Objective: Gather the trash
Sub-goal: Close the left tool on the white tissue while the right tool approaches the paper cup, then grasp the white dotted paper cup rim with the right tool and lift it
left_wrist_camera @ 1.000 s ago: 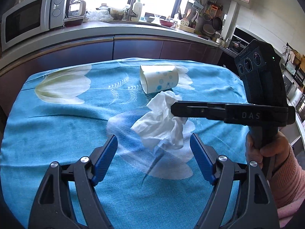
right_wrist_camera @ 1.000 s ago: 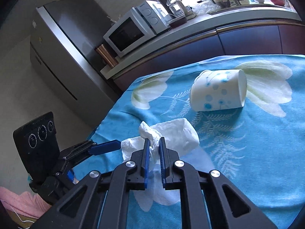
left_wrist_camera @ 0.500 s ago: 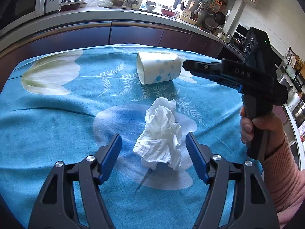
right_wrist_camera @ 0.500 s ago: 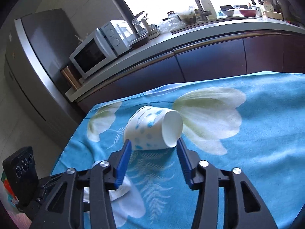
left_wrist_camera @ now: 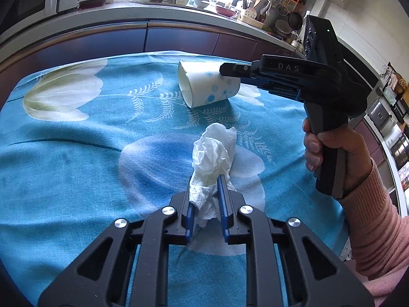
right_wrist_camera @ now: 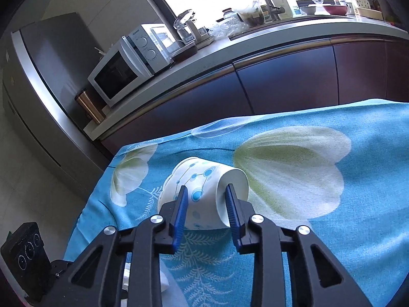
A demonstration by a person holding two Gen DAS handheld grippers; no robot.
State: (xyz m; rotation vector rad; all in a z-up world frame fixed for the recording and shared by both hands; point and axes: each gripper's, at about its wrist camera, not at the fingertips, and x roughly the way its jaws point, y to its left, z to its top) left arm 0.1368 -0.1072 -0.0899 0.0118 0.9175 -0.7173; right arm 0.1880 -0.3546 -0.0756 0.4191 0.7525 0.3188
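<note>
Grabbing is the step, both pieces at once: from the left wrist, left tongs (left_wrist_camera: 205, 199) closing, pinching the crumpled white paper tissue (left_wrist_camera: 213, 153) on the blue floral bench (left_wrist_camera: 76, 153), angled downward. From the right wrist, right tongs (right_wrist_camera: 205, 204) closing around the toppled white dotted paper cup (right_wrist_camera: 204, 192); pads touch it. Next: lift, gently.

Both tools are matte black plastic frames with round silver screw heads at the linkage joints and slim blue pads lining the fingers. The right gripper (left_wrist_camera: 230, 70) carries pale "DAS" lettering on its top bar, a pistol-style handle and a boxy black camera block with a small green light. The hand (left_wrist_camera: 334, 151) at the right of the frame emerges from a pink ribbed knit sleeve (left_wrist_camera: 375, 220).
</note>
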